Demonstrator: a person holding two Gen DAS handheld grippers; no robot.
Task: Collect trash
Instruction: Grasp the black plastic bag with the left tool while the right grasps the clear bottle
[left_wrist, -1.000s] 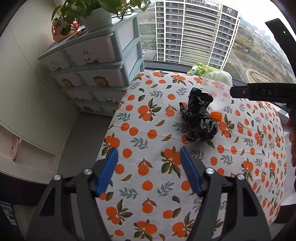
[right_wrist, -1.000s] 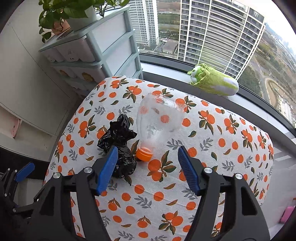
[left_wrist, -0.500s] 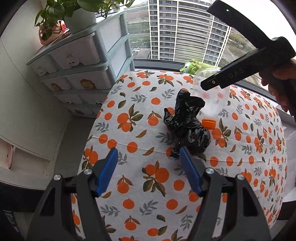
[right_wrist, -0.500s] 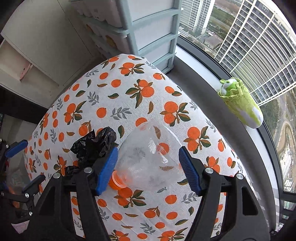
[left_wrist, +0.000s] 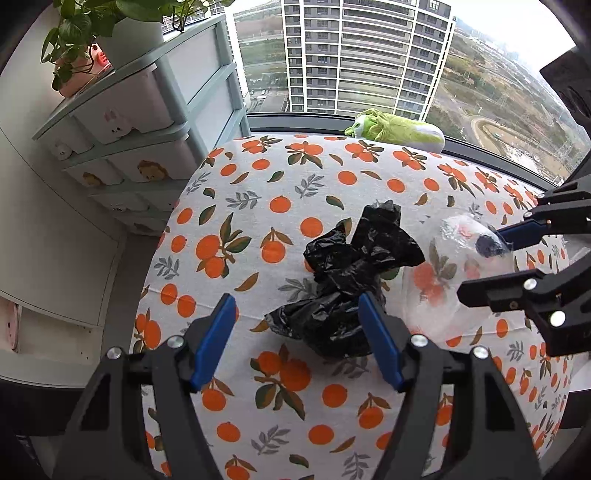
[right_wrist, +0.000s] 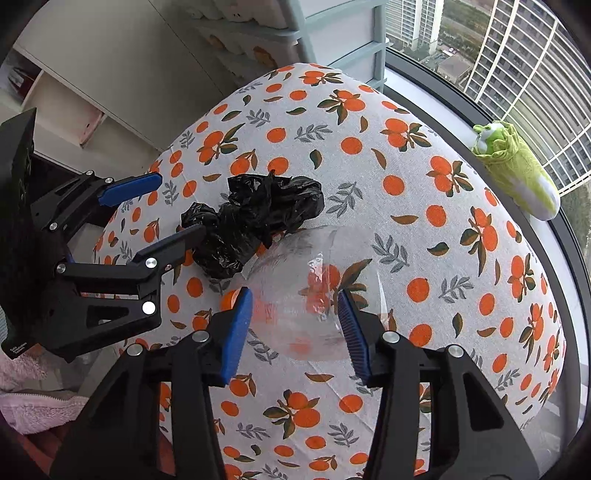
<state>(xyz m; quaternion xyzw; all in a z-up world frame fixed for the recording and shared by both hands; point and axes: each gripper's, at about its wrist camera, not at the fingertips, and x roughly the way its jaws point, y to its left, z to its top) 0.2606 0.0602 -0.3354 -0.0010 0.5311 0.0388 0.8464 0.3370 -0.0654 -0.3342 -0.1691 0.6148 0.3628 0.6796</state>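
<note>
Left wrist view: left gripper (left_wrist: 295, 339) spread above the table, black bag (left_wrist: 351, 280) just ahead, untouched.

Right wrist view: right gripper (right_wrist: 295, 328) closing around the clear bottle (right_wrist: 314, 291). Nothing collected yet.

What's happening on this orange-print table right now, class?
A person with two handheld grippers is collecting trash. The right gripper straddles a clear plastic bottle lying on the tablecloth, its jaws closing on it. The left gripper hangs open beside a crumpled black plastic bag, not yet gripping it.
</note>
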